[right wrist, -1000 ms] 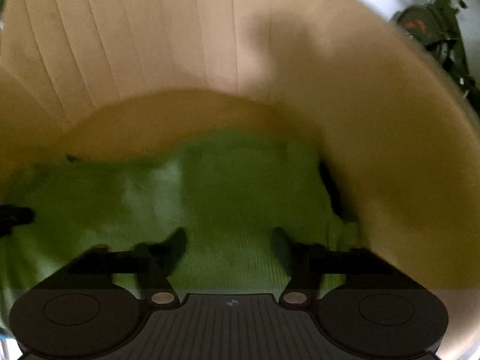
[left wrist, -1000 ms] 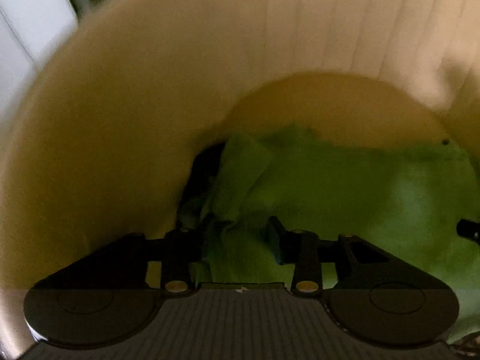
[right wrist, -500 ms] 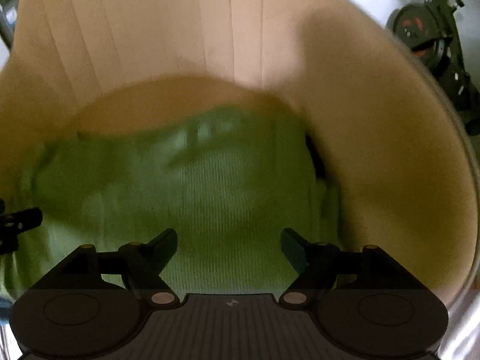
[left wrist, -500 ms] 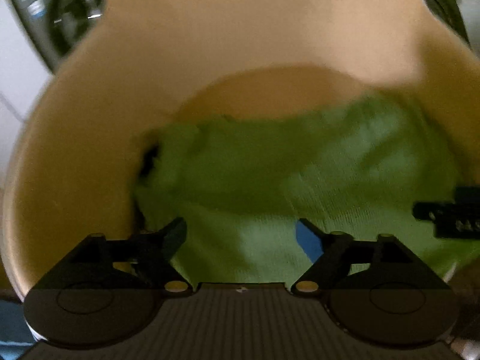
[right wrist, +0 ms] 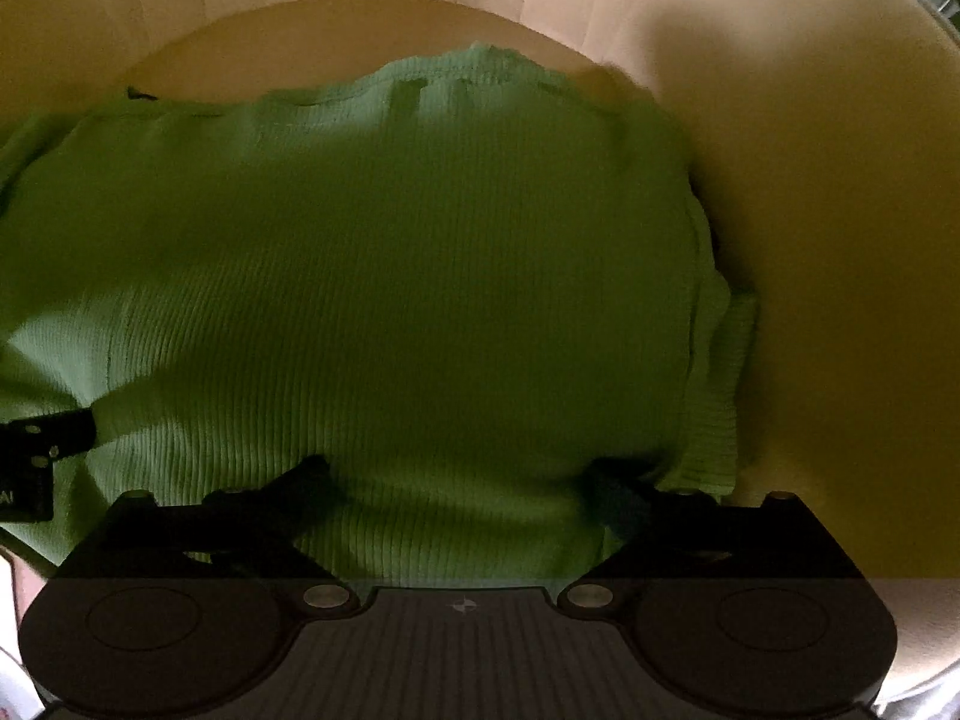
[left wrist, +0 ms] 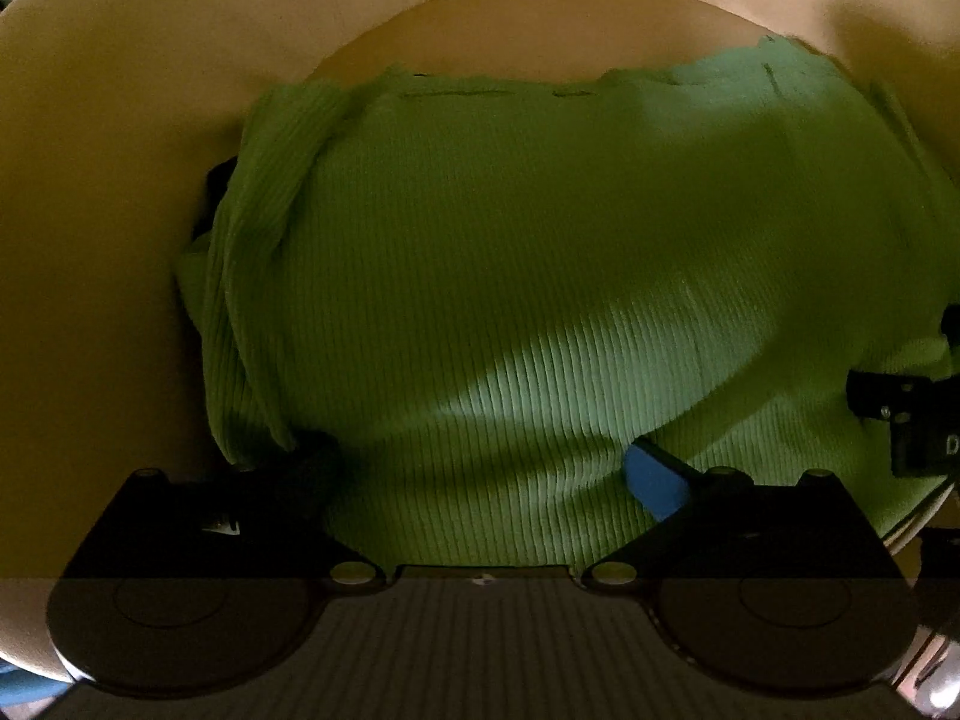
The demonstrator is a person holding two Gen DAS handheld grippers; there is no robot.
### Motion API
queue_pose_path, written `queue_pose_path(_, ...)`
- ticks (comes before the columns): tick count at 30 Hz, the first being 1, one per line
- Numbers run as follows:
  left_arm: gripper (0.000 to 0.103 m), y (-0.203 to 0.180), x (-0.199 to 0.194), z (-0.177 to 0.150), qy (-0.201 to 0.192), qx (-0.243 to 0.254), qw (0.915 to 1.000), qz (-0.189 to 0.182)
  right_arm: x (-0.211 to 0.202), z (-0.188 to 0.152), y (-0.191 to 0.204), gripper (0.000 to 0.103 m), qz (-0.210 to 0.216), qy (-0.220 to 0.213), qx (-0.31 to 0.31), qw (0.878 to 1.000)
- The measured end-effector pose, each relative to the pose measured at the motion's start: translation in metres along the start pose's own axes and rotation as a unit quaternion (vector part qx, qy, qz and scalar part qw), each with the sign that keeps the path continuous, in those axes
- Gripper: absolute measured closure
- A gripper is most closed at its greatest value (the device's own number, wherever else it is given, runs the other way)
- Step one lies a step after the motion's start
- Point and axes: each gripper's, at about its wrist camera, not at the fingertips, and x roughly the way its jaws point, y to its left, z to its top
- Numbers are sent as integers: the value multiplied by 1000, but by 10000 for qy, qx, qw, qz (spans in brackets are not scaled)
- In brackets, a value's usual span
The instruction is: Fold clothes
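A green ribbed knit garment (left wrist: 540, 276) lies spread on the round seat of a beige armchair; it also fills the right wrist view (right wrist: 372, 276). My left gripper (left wrist: 480, 462) is open, its fingers spread wide just above the garment's near left edge. My right gripper (right wrist: 462, 468) is open, its fingers spread over the near right part of the garment. Each gripper shows at the other view's side edge. A rolled fold runs down the garment's left side (left wrist: 252, 276).
The beige armchair's curved backrest and arms (left wrist: 120, 120) wrap around the seat on the far, left and right sides (right wrist: 840, 240). A dark item (left wrist: 213, 192) peeks from under the garment at the left.
Both grippers have opened wider and drawn back toward the near edge of the garment. The garment now lies flatter and more spread than a second ago.
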Motion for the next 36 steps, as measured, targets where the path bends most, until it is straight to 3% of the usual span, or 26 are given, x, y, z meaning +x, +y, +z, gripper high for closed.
queue_pose_path(6, 0, 8, -11, 6, 355, -150, 9993, -18, -26, -4, -9, 1, 284, -56, 228, 9993)
queue_pose_path(11, 0, 11, -56, 1, 487, -80, 9988, 71, -88, -29, -20, 1, 323, -369, 769, 9958)
queue_pose_path(16, 0, 7, -133, -18, -12, 70, 10000, -12, -164, -71, -34, 1, 277, -860, 1139, 9894)
queue_pose_path(21, 0, -19, -185, -43, -484, 369, 9977, 311, -238, -116, -47, 1, 87, -1356, 1452, 9800)
queue_pose_path(23, 0, -45, -183, -50, -653, 326, 9966, 386, -269, -135, -51, 1, 72, -1457, 1511, 9777)
queue_pose_path(26, 0, -64, -216, -81, -968, 201, 9949, 203, -309, -164, -58, 1, 157, -1714, 1581, 9723)
queue_pose_path(30, 0, -105, -265, -131, -1337, 117, 9905, 294, -358, -206, -71, 1, 182, -1846, 1607, 9694)
queue_pose_path(36, 0, -145, -356, -211, -1656, 6, 9861, 129, -463, -304, -107, 1, 290, -2400, 1588, 9573)
